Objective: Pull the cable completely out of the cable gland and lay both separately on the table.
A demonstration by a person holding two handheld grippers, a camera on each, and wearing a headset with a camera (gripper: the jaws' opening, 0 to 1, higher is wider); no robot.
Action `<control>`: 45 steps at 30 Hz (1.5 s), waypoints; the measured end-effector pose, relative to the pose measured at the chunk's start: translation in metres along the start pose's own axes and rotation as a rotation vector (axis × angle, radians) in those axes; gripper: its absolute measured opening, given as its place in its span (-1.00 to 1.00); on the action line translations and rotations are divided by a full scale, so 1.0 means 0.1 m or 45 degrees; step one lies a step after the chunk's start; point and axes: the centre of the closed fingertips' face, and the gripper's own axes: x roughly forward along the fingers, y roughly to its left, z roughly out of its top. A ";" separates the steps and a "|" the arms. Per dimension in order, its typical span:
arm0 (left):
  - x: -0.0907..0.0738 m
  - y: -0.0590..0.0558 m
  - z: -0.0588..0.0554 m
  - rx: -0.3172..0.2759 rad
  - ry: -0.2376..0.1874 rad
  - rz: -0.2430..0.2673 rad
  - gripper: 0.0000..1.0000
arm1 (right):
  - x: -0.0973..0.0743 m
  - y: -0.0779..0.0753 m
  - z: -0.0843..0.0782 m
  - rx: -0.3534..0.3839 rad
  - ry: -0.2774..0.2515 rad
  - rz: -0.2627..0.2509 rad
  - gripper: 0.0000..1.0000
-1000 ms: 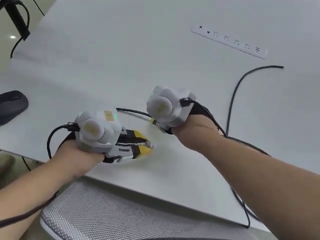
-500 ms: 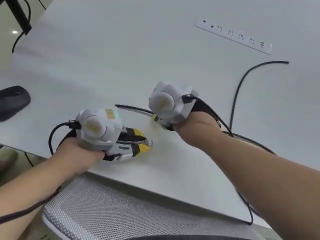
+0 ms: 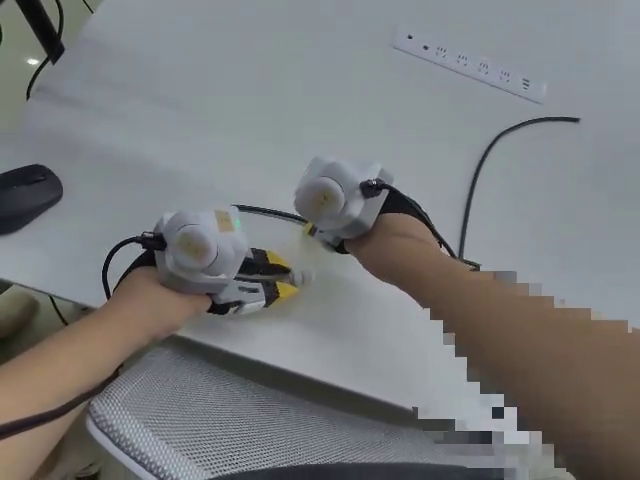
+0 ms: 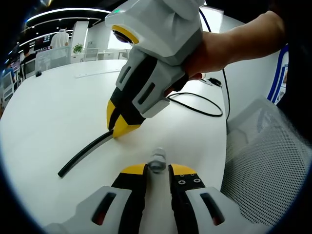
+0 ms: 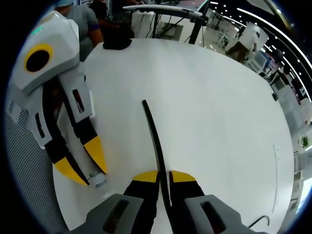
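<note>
The left gripper (image 4: 157, 169) has its yellow-tipped jaws closed on a small grey cable gland (image 4: 157, 160). The gland sticks out a little from between the two tips. It sits just over the white desk (image 4: 58, 112), near the front edge.

The right gripper (image 5: 164, 178) has its jaws closed on a black cable (image 5: 153, 134). The cable is pinched between the tips and runs straight ahead, low over the desk. Its far end is loose.

The cable is out of the gland. The two are near each other but not touching. In the left gripper view the right jaws point down at the desk just past the gland, and the cable goes off to the side from them.

In the head view both grippers are close together, each in a hand, with their tips facing each other.

Farther out on the desk are a white power strip (image 3: 470, 66), a long black wire (image 3: 490, 160) and a dark mouse (image 3: 25, 190). A grey mesh chair (image 3: 230, 420) is just in front of the desk.
</note>
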 end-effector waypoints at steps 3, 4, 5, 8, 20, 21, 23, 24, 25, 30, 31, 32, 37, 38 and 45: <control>-0.01 0.03 0.00 -0.006 -0.005 0.011 -0.59 | 0.00 -0.02 0.00 0.019 -0.008 -0.013 -0.87; -0.01 0.03 0.00 -0.006 -0.006 0.012 -0.58 | -0.02 -0.02 0.00 0.015 -0.010 -0.021 -0.87; -0.02 0.03 0.00 -0.005 -0.008 0.014 -0.57 | -0.03 -0.03 0.00 0.013 -0.011 -0.028 -0.86; -0.03 0.04 0.01 -0.004 -0.013 0.026 -0.51 | -0.08 -0.05 0.01 0.020 -0.028 -0.043 -0.85; -0.24 0.06 0.00 -0.019 -0.038 0.103 -0.22 | -0.51 -0.19 0.01 0.050 -0.133 -0.172 -0.51; -0.25 0.07 -0.01 -0.024 -0.036 0.105 -0.22 | -0.55 -0.19 0.00 0.048 -0.138 -0.177 -0.49; -0.29 0.07 -0.01 -0.031 -0.041 0.117 -0.18 | -0.65 -0.20 -0.01 0.062 -0.148 -0.189 -0.47; -0.31 0.08 0.00 -0.033 -0.044 0.126 -0.16 | -0.71 -0.22 0.00 0.070 -0.176 -0.204 -0.46; -0.33 0.07 0.01 -0.034 -0.047 0.131 -0.13 | -0.76 -0.22 -0.01 0.074 -0.186 -0.211 -0.44; -0.41 0.02 0.04 -0.043 -0.049 0.136 -0.05 | -1.04 -0.24 -0.06 0.163 -0.260 -0.230 -0.38; -0.43 0.00 0.05 -0.033 -0.049 0.136 -0.02 | -1.11 -0.23 -0.08 0.187 -0.281 -0.231 -0.38; -0.44 -0.02 0.06 -0.034 -0.050 0.135 0.02 | -1.16 -0.23 -0.09 0.201 -0.301 -0.234 -0.36; -0.54 -0.12 0.11 -0.051 -0.067 0.132 0.20 | -1.49 -0.21 -0.21 0.312 -0.406 -0.264 -0.17; -0.56 -0.14 0.12 -0.050 -0.068 0.135 0.20 | -1.55 -0.21 -0.24 0.336 -0.423 -0.271 -0.15; -0.71 -0.19 0.28 -0.084 -0.132 0.158 0.36 | -2.03 -0.08 -0.52 0.520 -0.576 -0.286 0.02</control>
